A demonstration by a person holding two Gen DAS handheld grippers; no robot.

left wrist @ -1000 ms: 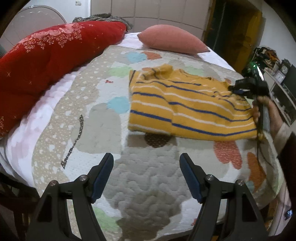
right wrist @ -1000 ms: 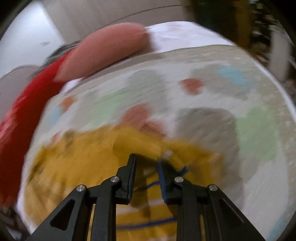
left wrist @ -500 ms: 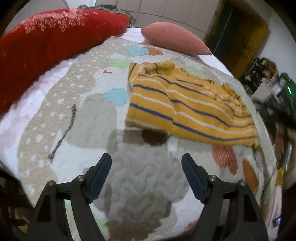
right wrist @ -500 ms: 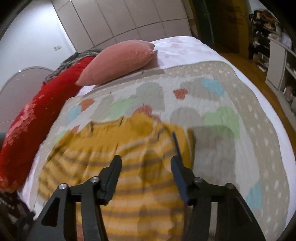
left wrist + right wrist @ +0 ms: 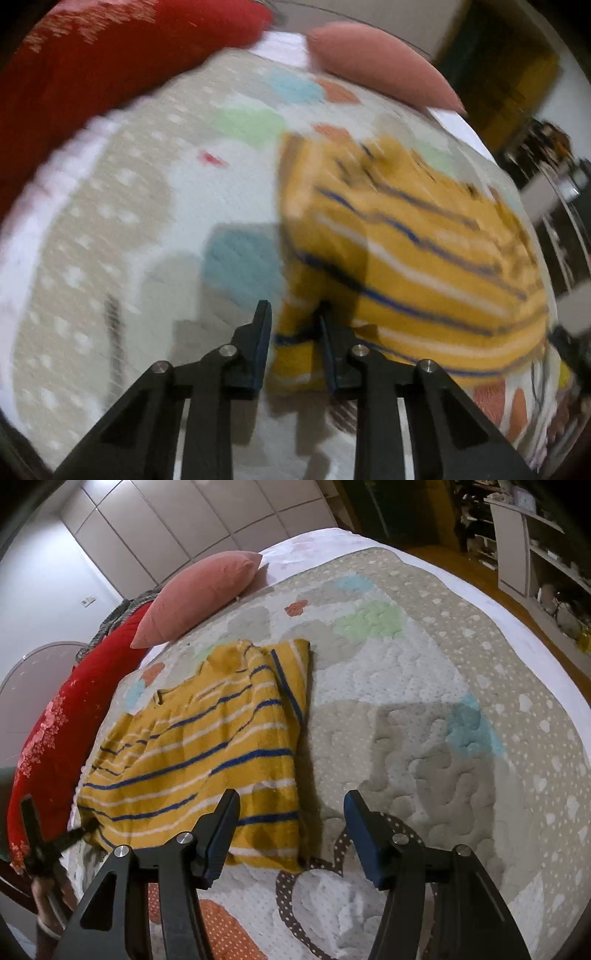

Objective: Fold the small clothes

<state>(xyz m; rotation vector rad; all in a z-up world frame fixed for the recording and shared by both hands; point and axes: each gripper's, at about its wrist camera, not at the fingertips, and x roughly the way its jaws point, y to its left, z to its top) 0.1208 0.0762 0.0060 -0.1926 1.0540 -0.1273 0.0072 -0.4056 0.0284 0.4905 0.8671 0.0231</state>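
1. Although the yellow striped garment (image 5: 207,738) already lies folded over once on the bed quilt (image 5: 424,709), with one side flap turned in along its right edge, I judge the fold only partly done: at least one more fold looks to be left, and nothing is stacked or set aside.
2. At 9 o'clock of the garment, the left gripper (image 5: 293,325) has its jaws closing, with the garment's near corner between them; the view is blurred, so I cannot tell whether the pads press yet.
3. At 5 o'clock of the garment, the right gripper (image 5: 291,830) has its jaws apart over the near hem and bare quilt, gripping nothing.
4. Counted left to right: one red bolster (image 5: 44,738) at 9 o'clock, one yellow garment, one pink pillow (image 5: 199,594) at 12 o'clock, one quilt, two grippers.
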